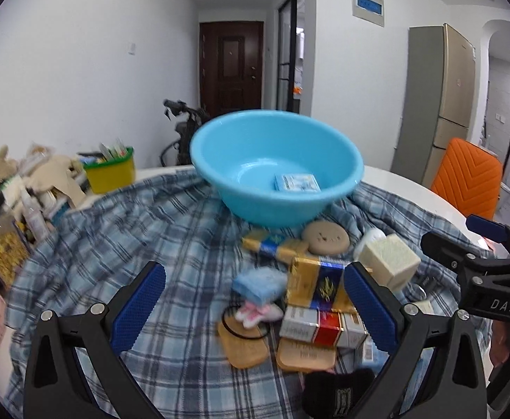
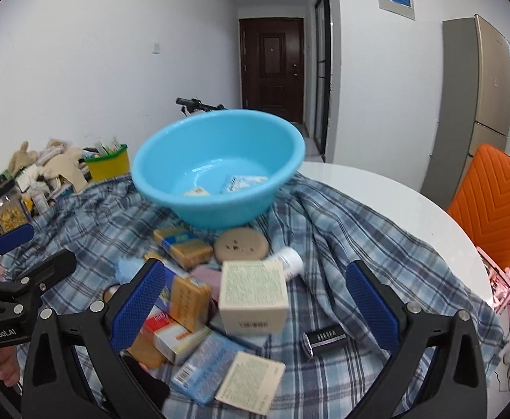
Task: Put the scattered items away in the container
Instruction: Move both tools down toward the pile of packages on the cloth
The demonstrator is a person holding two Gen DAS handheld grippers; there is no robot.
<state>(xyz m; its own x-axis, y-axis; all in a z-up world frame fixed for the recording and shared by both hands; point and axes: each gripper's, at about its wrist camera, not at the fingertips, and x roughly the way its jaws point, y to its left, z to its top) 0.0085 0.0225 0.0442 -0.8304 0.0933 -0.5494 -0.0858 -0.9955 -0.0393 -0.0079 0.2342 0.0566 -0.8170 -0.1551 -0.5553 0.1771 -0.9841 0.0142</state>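
Nearest the cameras, both grippers hovered over the pile with their fingers spread wide and nothing between them: the left gripper (image 1: 255,310) above the gold box (image 1: 319,284) and the white-and-red carton (image 1: 319,328), the right gripper (image 2: 255,309) above the cream cube box (image 2: 253,296). Around them on the plaid cloth (image 2: 359,255) lay a blue packet (image 2: 206,366), a flat cream card box (image 2: 249,386) and a dark lipstick-like tube (image 2: 325,338), most of them touching or overlapping. A black hair tie (image 1: 242,324) lay across a tan pad (image 1: 246,347).

Beyond the pile sat a round tan compact (image 1: 326,237) and a small white bottle (image 2: 290,260), just in front of the blue basin (image 1: 276,167). The basin rested on the bunched cloth, tilted toward the grippers, with two small boxes already inside.

The crowding seemed the main risk: closing on one box could catch or knock a neighbour, and smooth cardboard could slip from the pads. A heavy drop against the near rim might rock the tilted basin, since the rumpled cloth over the white desk (image 2: 377,188) gave it an uneven seat.
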